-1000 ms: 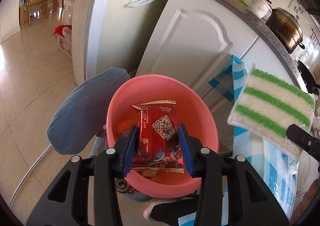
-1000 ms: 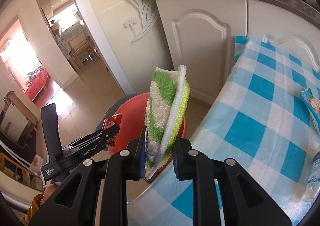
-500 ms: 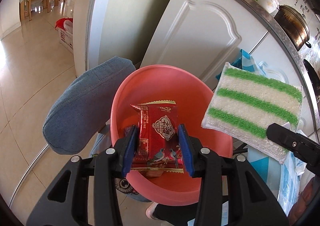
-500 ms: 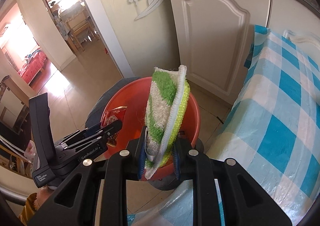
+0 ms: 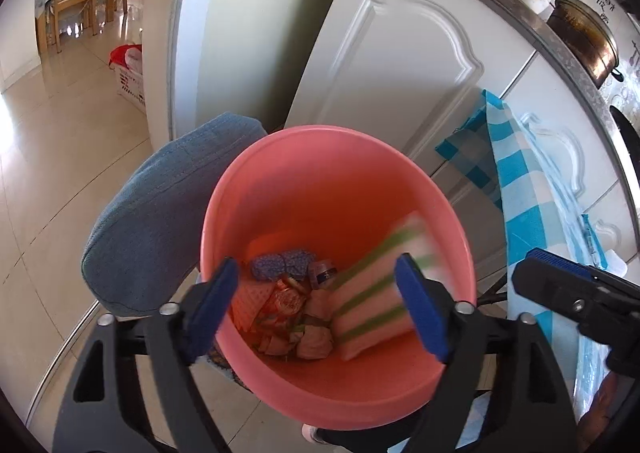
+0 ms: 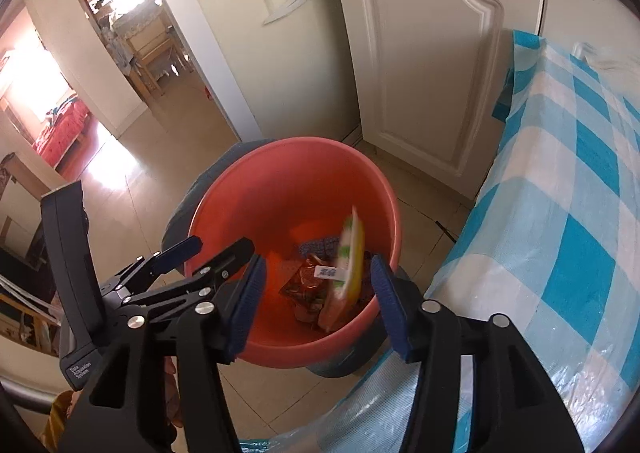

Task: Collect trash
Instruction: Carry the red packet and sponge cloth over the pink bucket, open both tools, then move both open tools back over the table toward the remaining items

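Both grippers over the bucket, fingers opening

The left gripper (image 5: 316, 309) and right gripper (image 6: 316, 305) hold nothing, their fingers spreading apart; the striped sponge (image 5: 376, 293), blurred, is inside the pink bucket (image 5: 304, 173) among wrappers (image 5: 280, 305), beside the checkered counter (image 6: 580, 213).

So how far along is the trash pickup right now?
Done: wrappers lie in the pink bucket, and the green-striped sponge is dropping in. In hand: nothing; the left gripper and right gripper are opening, empty. Left: a blue packet on the checked tablecloth.
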`<state>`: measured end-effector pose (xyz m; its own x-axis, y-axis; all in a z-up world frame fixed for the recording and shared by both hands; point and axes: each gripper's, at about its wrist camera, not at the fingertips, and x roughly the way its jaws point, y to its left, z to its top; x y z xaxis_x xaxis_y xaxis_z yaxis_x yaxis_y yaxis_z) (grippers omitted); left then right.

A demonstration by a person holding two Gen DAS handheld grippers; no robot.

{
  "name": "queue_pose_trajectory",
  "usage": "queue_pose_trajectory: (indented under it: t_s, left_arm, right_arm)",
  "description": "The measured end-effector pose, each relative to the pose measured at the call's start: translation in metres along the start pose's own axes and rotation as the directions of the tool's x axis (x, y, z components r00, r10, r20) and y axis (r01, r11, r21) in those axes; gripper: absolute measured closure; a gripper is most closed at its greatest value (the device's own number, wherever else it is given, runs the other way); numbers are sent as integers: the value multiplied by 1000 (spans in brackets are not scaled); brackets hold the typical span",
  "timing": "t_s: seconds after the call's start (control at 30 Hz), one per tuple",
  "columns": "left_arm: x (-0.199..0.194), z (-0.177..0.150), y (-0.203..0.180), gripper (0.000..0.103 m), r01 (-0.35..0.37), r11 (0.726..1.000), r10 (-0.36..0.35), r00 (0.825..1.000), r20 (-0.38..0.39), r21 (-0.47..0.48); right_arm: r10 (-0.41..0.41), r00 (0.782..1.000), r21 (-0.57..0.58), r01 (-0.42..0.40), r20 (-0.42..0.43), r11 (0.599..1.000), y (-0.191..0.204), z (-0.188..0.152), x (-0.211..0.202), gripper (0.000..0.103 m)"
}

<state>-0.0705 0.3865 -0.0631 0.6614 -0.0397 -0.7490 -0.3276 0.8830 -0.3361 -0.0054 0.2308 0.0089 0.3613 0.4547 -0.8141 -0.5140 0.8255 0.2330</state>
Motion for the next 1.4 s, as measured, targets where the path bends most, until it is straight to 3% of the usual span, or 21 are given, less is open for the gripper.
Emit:
queue_pose_trajectory:
  t_s: [0.1, 0.27, 0.67, 0.97, 1.4]
  left_arm:
    - [-5, 0, -1, 17, 9, 1000, -9, 1000, 8, 9]
    - [-17, -1, 3, 9, -19, 999, 20, 1000, 21, -33]
    - [-33, 0, -7, 8, -118, 993, 117, 993, -21, -33]
    - [-50, -3, -48, 7, -168, 981, 167, 986, 10, 95]
    - [-71, -7, -102, 7, -196, 958, 187, 980, 64, 210]
  right_arm:
    - [4, 997, 31, -7, 75, 1000, -7, -5, -20, 24]
    - [8, 984, 59, -19, 176, 998, -19, -17, -50, 14]
    - [8, 957, 109, -42, 290, 993, -50, -51, -95, 13]
    - [18, 945, 204, -89, 327, 975, -82, -78, -116, 11]
    - [15, 911, 241, -125, 412, 962, -113, -104, -149, 11]
